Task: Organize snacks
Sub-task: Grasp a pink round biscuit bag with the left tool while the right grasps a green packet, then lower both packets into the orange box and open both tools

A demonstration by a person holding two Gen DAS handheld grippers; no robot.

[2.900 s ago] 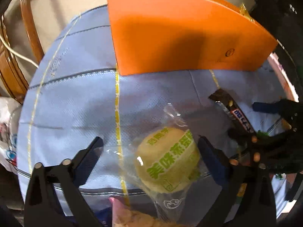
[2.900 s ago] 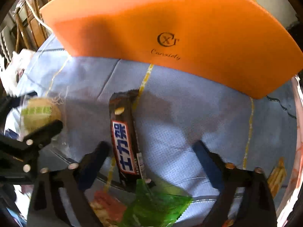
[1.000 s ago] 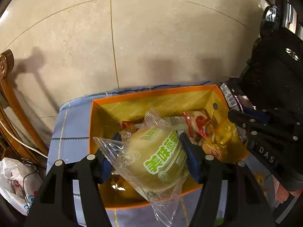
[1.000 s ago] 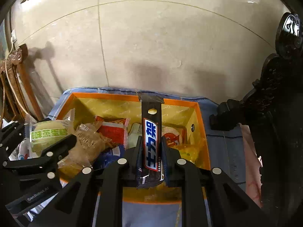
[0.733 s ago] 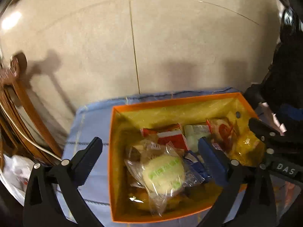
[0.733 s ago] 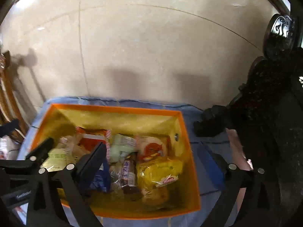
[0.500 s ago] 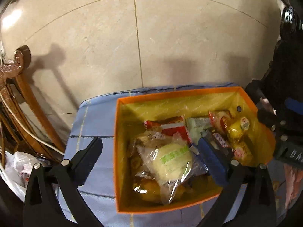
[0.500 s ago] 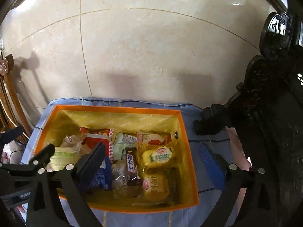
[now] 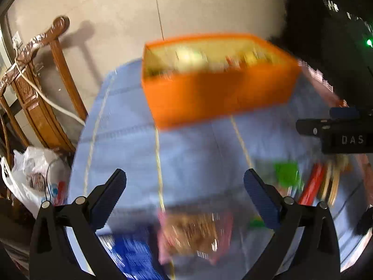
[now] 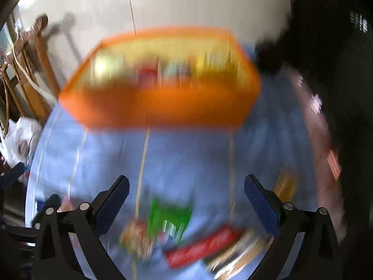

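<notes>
Both views are smeared by motion. An orange box (image 9: 216, 95) holding several snacks stands at the far side of a blue cloth (image 9: 186, 154); it also shows in the right wrist view (image 10: 160, 105). My left gripper (image 9: 185, 193) hangs open and empty over the cloth, with a pink-edged snack bag (image 9: 193, 233) and a blue packet (image 9: 135, 256) just below it. My right gripper (image 10: 186, 196) is open and empty too, above a green packet (image 10: 170, 217), a red bar (image 10: 202, 245) and a brownish snack (image 10: 137, 235). The right gripper's body (image 9: 345, 133) shows at the right edge of the left wrist view.
A carved wooden chair (image 9: 39, 88) with a white cable (image 9: 46, 98) stands left of the table, and a white plastic bag (image 9: 30, 177) lies below it. Dark carved furniture (image 10: 338, 70) fills the right side. Green and red packets (image 9: 300, 179) lie on the cloth's right part.
Both grippers let go of the wrapped bun and the chocolate bar into the orange box, opened wide, then pulled back and down toward the loose snacks at the cloth's near edge.
</notes>
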